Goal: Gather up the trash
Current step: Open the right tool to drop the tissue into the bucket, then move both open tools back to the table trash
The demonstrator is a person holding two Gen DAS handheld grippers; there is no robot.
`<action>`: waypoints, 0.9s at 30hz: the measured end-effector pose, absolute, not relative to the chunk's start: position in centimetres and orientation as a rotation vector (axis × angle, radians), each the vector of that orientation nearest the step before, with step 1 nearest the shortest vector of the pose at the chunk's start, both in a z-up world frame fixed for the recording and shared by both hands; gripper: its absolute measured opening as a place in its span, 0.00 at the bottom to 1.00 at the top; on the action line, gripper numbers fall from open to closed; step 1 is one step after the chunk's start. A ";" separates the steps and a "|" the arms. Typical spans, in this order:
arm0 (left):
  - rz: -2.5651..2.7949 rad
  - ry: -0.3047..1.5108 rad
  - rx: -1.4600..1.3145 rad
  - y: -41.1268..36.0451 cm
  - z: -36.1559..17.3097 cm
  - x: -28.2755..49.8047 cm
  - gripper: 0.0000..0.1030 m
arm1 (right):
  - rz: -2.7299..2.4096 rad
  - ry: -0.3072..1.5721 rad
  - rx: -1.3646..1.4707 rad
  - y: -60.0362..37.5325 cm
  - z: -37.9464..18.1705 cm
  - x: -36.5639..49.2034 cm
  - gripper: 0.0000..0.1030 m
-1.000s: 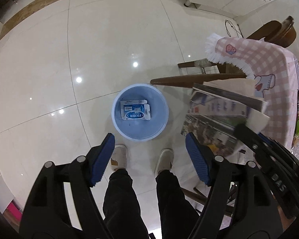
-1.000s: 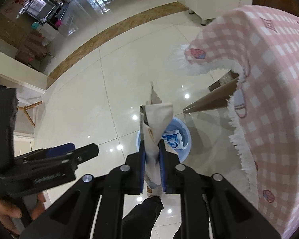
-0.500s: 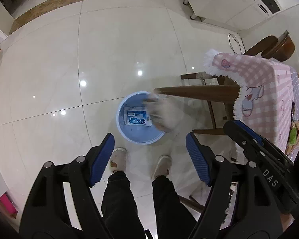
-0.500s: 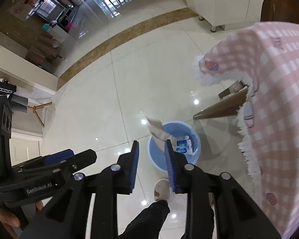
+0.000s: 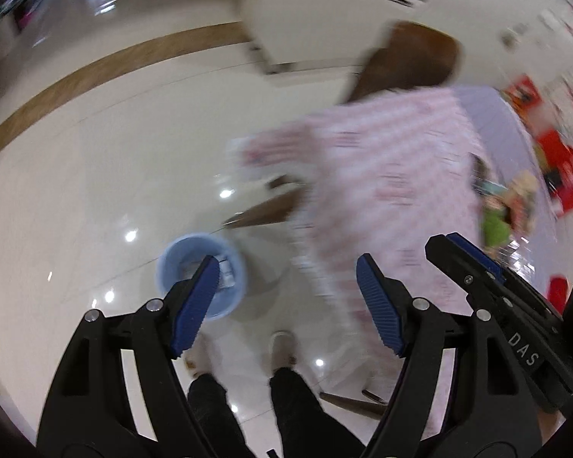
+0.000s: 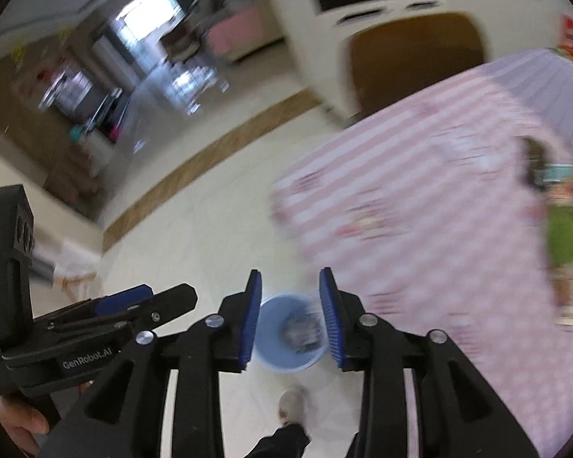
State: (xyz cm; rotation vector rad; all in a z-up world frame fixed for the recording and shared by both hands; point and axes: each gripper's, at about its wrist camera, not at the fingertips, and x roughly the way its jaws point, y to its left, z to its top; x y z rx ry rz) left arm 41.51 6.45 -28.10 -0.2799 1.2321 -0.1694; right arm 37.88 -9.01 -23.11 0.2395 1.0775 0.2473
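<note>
A light blue round bin [image 5: 179,267] stands on the white tile floor beside the table. It also shows in the right wrist view [image 6: 275,328] with paper trash [image 6: 301,334] lying inside. My left gripper [image 5: 286,294] is open and empty, high above the floor. My right gripper [image 6: 290,313] is open and empty, its fingers framing the bin far below. The right gripper also appears at the right edge of the left wrist view [image 5: 477,267]. Both views are motion-blurred.
A table with a pink checked cloth [image 5: 393,175] stands right of the bin, also in the right wrist view [image 6: 439,198]. Colourful items [image 5: 500,221] lie on it. A brown chair [image 5: 408,57] and a white cabinet [image 6: 363,7] stand behind. The person's feet [image 5: 282,343] are below.
My right gripper opened and let go of the newspaper, which dropped into the bin. Both grippers have since tilted up and swung toward the table.
</note>
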 end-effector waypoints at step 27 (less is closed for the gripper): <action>-0.438 1.280 0.027 -28.7 -34.8 46.3 0.49 | -0.067 1.009 -0.005 -38.4 -28.5 33.2 0.90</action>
